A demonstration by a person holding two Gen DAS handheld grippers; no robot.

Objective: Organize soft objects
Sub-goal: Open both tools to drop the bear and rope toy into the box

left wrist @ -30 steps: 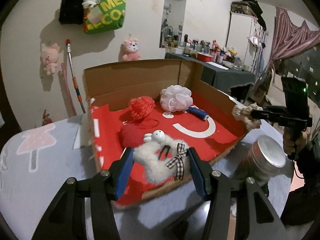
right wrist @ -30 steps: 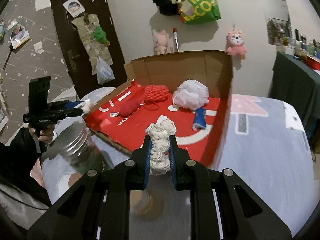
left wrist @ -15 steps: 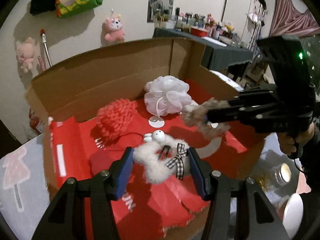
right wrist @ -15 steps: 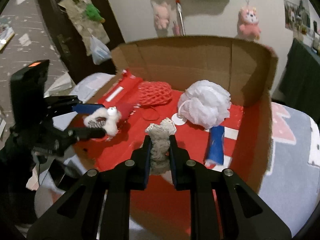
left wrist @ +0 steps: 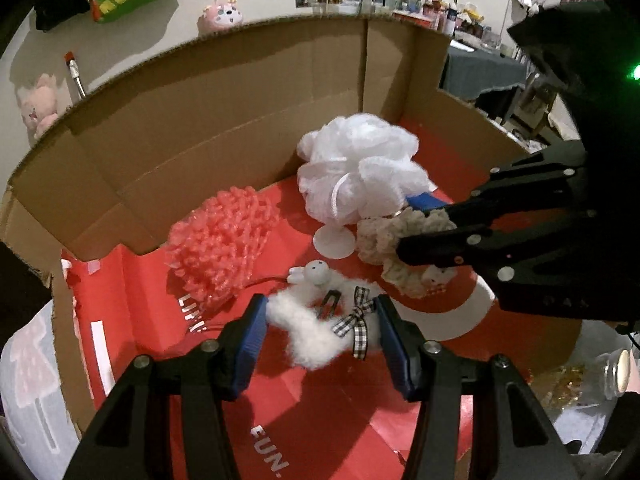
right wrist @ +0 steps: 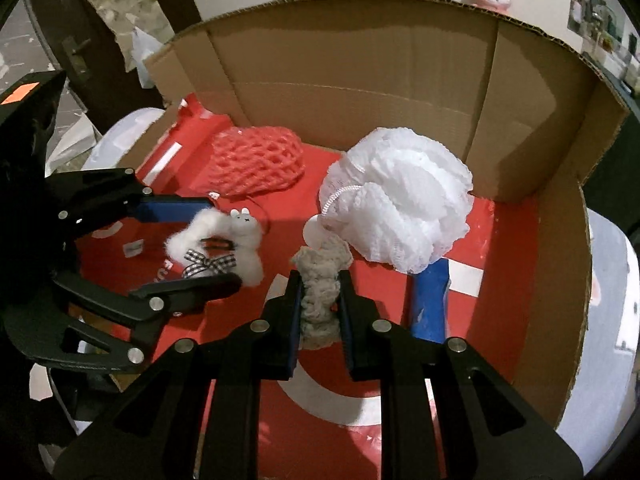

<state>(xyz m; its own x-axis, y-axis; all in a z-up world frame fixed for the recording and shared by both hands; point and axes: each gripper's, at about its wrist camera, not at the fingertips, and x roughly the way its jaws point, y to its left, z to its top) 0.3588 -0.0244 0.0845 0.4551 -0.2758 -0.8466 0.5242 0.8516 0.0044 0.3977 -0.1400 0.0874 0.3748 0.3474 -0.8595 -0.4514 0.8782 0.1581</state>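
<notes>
Grippers both loaded over box (right wrist: 560,280): left gripper (left wrist: 318,330) half-open pinching fluffy white hairclip (left wrist: 308,332), right gripper (right wrist: 320,312) clamped tight on squashy crochet scrunchie (right wrist: 320,280), white loofah (right wrist: 400,208) at 1 o'clock.

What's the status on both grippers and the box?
Left gripper shut on fluffy white hair clip. Right gripper shut on beige scrunchie. Both over cardboard box; white bath pouf close ahead.

A pale grey bedcover (right wrist: 608,264) printed with pink shapes is showing at the right edge of the right wrist frame. A cardboard box (right wrist: 360,64) is sitting on it, filling mid-frame. A lidded glass jar (left wrist: 614,372) is standing at the left wrist frame's lower right.
</notes>
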